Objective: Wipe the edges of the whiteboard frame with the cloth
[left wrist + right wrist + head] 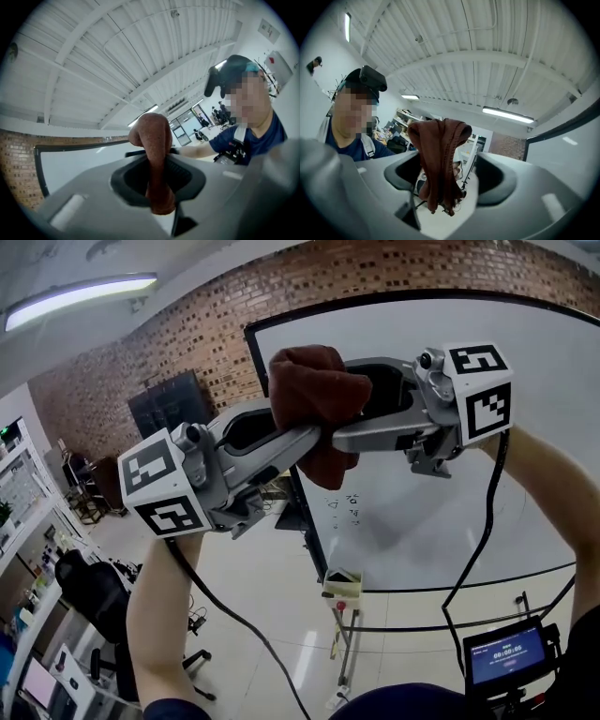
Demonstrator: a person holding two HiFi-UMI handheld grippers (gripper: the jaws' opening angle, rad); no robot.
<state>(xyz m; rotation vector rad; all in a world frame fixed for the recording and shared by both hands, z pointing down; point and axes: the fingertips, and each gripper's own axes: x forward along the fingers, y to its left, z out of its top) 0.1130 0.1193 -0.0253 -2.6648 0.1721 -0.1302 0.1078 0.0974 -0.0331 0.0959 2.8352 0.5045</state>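
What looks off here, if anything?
The cloth is wadded up in mid-air between both grippers, off the whiteboard frame. Only the left gripper pinches it; the right gripper has its jaws apart around it.

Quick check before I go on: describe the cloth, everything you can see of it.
The cloth is reddish-brown, soft and finely textured like a towel, bunched into thick folds. It is held up in the air before the whiteboard; whether it touches the frame cannot be told. The left tongs are shut on it, pinching a narrow fold. The right tongs stand open around its hanging end, which lies against one jaw with a gap to the other.
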